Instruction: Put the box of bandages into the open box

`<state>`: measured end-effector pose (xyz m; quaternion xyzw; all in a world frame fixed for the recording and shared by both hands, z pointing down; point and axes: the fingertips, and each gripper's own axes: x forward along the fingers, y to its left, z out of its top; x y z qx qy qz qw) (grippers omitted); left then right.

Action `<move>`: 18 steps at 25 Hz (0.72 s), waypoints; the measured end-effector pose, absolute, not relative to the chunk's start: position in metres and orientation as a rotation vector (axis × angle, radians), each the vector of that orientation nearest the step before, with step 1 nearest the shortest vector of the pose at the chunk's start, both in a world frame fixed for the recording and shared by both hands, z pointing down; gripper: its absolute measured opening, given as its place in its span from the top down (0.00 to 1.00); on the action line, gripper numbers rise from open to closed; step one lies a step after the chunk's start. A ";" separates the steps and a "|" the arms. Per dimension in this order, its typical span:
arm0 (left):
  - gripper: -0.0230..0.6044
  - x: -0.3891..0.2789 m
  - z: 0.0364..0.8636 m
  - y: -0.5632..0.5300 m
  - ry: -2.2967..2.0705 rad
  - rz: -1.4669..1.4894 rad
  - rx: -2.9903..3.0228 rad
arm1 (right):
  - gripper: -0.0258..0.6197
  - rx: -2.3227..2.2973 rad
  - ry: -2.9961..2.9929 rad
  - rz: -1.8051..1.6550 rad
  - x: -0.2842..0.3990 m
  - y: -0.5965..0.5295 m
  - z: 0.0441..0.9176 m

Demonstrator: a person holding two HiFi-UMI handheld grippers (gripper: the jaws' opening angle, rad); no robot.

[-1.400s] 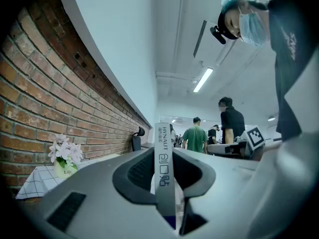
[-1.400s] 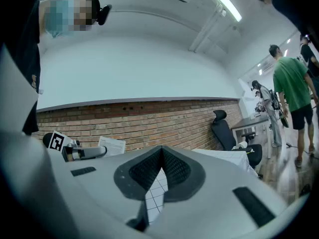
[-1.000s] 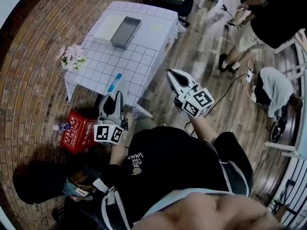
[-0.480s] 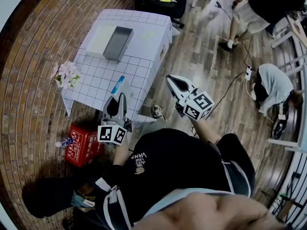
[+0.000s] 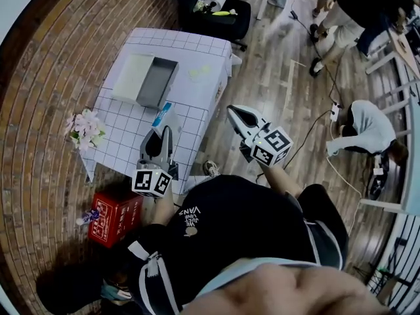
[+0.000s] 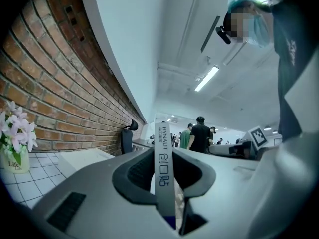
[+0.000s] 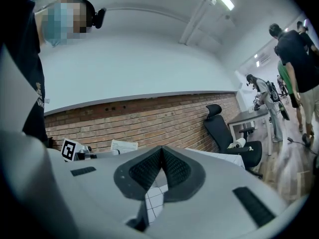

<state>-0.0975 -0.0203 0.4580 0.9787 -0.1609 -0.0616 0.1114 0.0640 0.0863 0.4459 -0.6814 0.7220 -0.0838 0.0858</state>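
Note:
The box of bandages, narrow and white with a blue end, stands upright between the jaws of my left gripper, which is shut on it above the table's near edge. Along the left gripper's jaws the box shows as a thin strip with print on it, with my left gripper pressed on both sides. The open box, a grey tray, lies further back on the table beside its white lid. My right gripper hangs over the floor to the table's right, shut and empty; its pads meet.
The table wears a white grid cloth. A pot of pale flowers stands on its left near corner. A red box sits on the floor by the brick wall. A black office chair stands beyond, and people at right.
The table has slid down and nearer in the head view, so both grippers are closer to it. The left gripper still holds the bandage box; the right stays shut.

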 end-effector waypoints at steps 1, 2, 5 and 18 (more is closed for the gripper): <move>0.82 -0.094 0.458 -0.028 -0.477 -0.184 2.872 | 0.97 -2.035 2.151 -0.255 0.069 0.079 0.446; 0.82 -0.091 0.458 -0.036 -0.484 -0.189 2.869 | 0.97 -2.037 2.152 -0.261 0.073 0.072 0.446; 0.82 -0.086 0.459 -0.059 -0.503 -0.195 2.866 | 0.97 -2.038 2.170 -0.273 0.081 0.048 0.448; 0.82 -0.092 0.481 -0.111 -0.614 -0.130 2.822 | 0.97 -1.969 2.263 -0.366 0.081 -0.019 0.467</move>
